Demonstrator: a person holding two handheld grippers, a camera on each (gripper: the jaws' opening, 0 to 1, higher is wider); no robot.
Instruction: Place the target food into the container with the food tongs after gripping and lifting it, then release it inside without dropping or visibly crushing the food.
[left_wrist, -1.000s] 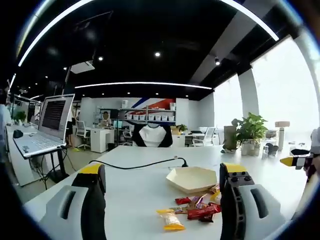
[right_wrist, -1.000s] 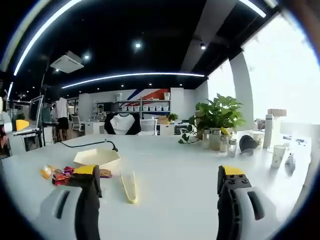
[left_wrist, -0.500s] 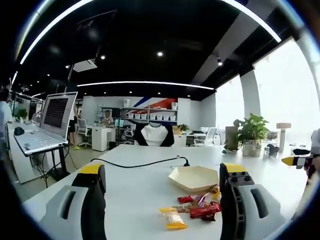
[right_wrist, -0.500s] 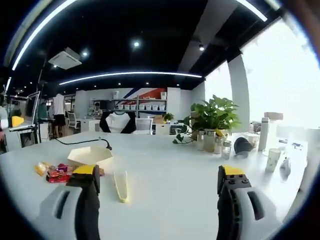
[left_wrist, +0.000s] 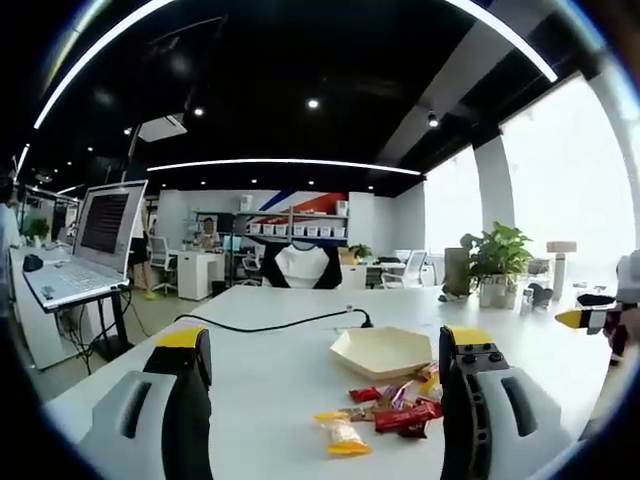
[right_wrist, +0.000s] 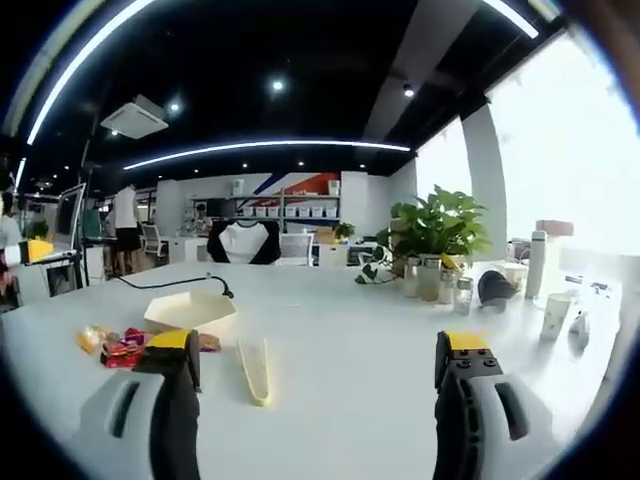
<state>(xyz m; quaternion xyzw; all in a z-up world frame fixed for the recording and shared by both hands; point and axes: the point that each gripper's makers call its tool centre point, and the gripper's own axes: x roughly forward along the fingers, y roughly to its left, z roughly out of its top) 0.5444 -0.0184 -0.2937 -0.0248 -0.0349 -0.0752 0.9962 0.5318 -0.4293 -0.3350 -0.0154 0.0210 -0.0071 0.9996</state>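
Now both tongs, left tongs (left_wrist: 325, 385) and right tongs (right_wrist: 315, 385), hover wide apart, holding nothing; wrapped snacks (left_wrist: 385, 415), perhaps candy, lie beside the tray (left_wrist: 383, 352) on the counter (right_wrist: 350, 350).

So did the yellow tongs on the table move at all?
No. The tongs lie just right of the paper tray on the table, as before. The small shift is the camera's.

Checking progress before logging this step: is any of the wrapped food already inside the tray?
No: in the left gripper view the tray looks empty, and the wrapped snacks lie on the table beside it.
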